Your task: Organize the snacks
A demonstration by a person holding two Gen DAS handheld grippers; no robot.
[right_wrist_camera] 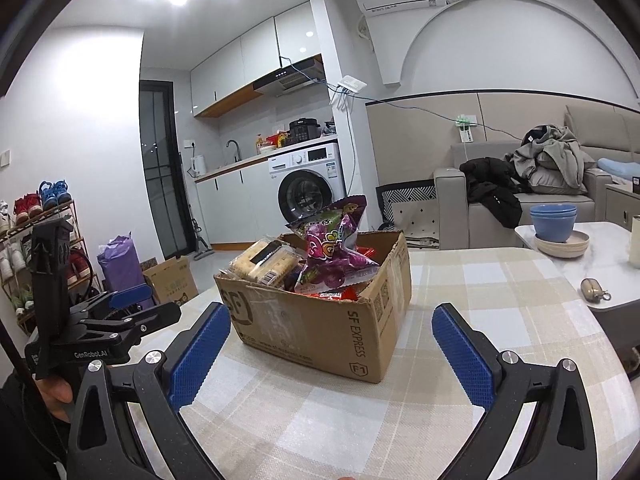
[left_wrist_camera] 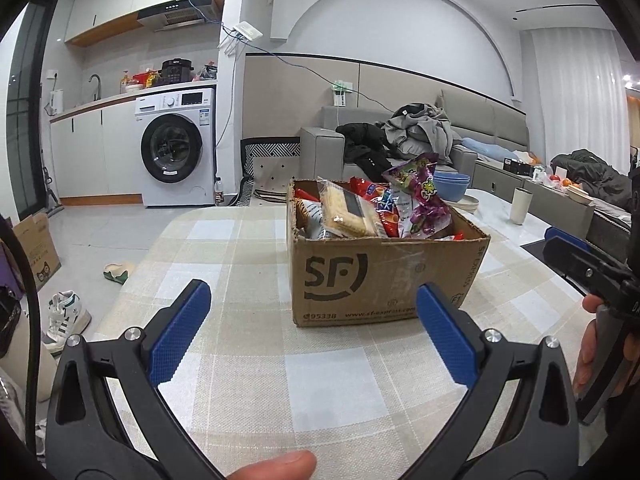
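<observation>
Cardboard is seen ahead in the left wrist view: an open box (left_wrist_camera: 376, 276) of snacks stands on the checked counter (left_wrist_camera: 248, 344), a purple bag (left_wrist_camera: 424, 196) and a cracker pack (left_wrist_camera: 346, 210) sticking out. The left claw (left_wrist_camera: 314, 334) is spread wide, empty, just short of the box. In the right wrist view, the right claw (right_wrist_camera: 332, 356) is likewise spread and empty near the box's corner, with blue bowls (right_wrist_camera: 554, 222) set well apart.

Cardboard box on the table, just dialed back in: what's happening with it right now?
A person holds both grippers short of the cardboard box on the checked tablecloth. The left gripper and right gripper are open and empty. The box is full of snacks: a purple bag sticks up highest, beside a cracker pack. Nothing is gripped yet.
</observation>
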